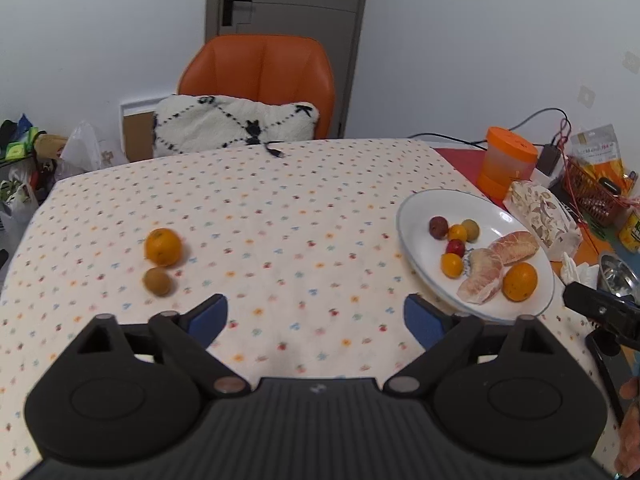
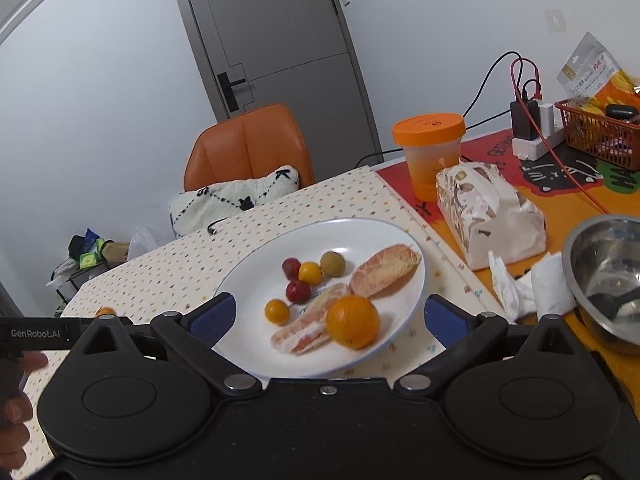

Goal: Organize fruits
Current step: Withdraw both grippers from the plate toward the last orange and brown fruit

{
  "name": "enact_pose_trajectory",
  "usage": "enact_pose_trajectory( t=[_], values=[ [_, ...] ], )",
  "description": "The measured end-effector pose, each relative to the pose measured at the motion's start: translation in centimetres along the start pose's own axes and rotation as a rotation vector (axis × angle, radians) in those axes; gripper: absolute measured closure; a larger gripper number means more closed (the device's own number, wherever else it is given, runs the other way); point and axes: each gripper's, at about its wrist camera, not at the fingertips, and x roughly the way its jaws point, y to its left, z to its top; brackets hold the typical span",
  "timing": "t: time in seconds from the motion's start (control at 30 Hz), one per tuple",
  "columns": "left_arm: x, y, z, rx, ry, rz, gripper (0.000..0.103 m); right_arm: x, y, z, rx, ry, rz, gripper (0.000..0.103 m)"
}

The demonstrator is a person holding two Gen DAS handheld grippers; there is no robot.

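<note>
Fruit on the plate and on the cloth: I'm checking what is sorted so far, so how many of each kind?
Oranges: 2, one on the plate, one on the cloth
Kiwi: 1, on the cloth
Pomelo segments: 2
Small round fruits on the plate: 5 (2 yellow, 2 red, 1 green)
Total: 10
</note>
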Motion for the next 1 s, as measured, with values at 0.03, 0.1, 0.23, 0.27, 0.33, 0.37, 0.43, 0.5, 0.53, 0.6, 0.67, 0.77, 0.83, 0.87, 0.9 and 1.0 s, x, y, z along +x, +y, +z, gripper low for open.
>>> enact_pose_trajectory(
  t=[0.03, 0.1, 0.23, 0.27, 0.33, 0.37, 0.43, 0.5, 0.53, 0.6, 0.67, 0.77, 0.83, 0.87, 0.9, 1.0],
  values=[
    [-0.3, 0.5, -0.2, -0.008, -0.005, 0.001, 0.004, -0.2, 0.1, -0.2, -0.001, 0.004, 0.003, 0.0],
    [-0.9, 1.4, -0.4, -0.031, -0.011, 0.003, 0.002, -0.7, 0.4, -0.5, -0.009, 0.008, 0.012, 0.0],
    [-2.0, 2.9, -1.1, -0.05, -0.031, 0.02, 0.0, -1.6, 1.0, -1.1, -0.018, 0.013, 0.033, 0.0],
    [-2.2, 3.3, -1.2, -0.048, -0.032, 0.026, 0.0, -1.7, 1.2, -1.3, -0.022, 0.018, 0.039, 0.0],
    [-2.6, 4.1, -1.6, -0.053, -0.037, 0.042, 0.0, -1.8, 1.4, -1.6, -0.032, 0.025, 0.039, 0.0],
    [-2.9, 4.6, -1.8, -0.066, -0.038, 0.044, 0.0, -1.9, 1.6, -1.7, -0.038, 0.029, 0.037, 0.0],
    [-3.3, 5.4, -2.1, -0.09, -0.045, 0.049, 0.0, -2.0, 1.7, -1.8, -0.037, 0.028, 0.033, 0.0],
    [-3.6, 6.1, -2.4, -0.105, -0.052, 0.058, 0.0, -2.3, 1.6, -2.0, -0.022, 0.028, 0.043, 0.0],
    [-3.8, 6.4, -2.5, -0.11, -0.054, 0.064, 0.0, -2.3, 1.6, -2.1, -0.019, 0.031, 0.047, 0.0],
    [-4.0, 6.9, -2.7, -0.117, -0.056, 0.072, 0.0, -2.4, 1.7, -2.3, -0.028, 0.038, 0.038, 0.0],
    [-4.2, 7.4, -2.9, -0.118, -0.053, 0.081, 0.0, -2.5, 2.0, -2.5, -0.038, 0.044, 0.037, 0.0],
    [-4.4, 8.2, -3.0, -0.131, -0.041, 0.088, 0.0, -2.6, 2.4, -2.6, -0.039, 0.052, 0.053, 0.0],
    [-4.7, 8.9, -3.1, -0.151, -0.044, 0.091, 0.0, -2.6, 2.9, -2.6, -0.044, 0.06, 0.066, 0.0],
    [-4.8, 9.1, -3.2, -0.159, -0.046, 0.093, 0.0, -2.6, 3.3, -2.6, -0.051, 0.061, 0.075, 0.0],
    [-5.0, 9.4, -3.3, -0.167, -0.052, 0.093, 0.0, -2.5, 3.6, -2.6, -0.06, 0.062, 0.083, 0.0],
    [-5.4, 9.9, -3.3, -0.173, -0.079, 0.11, 0.0, -2.3, 4.6, -2.4, -0.087, 0.069, 0.113, 0.0]
  ],
)
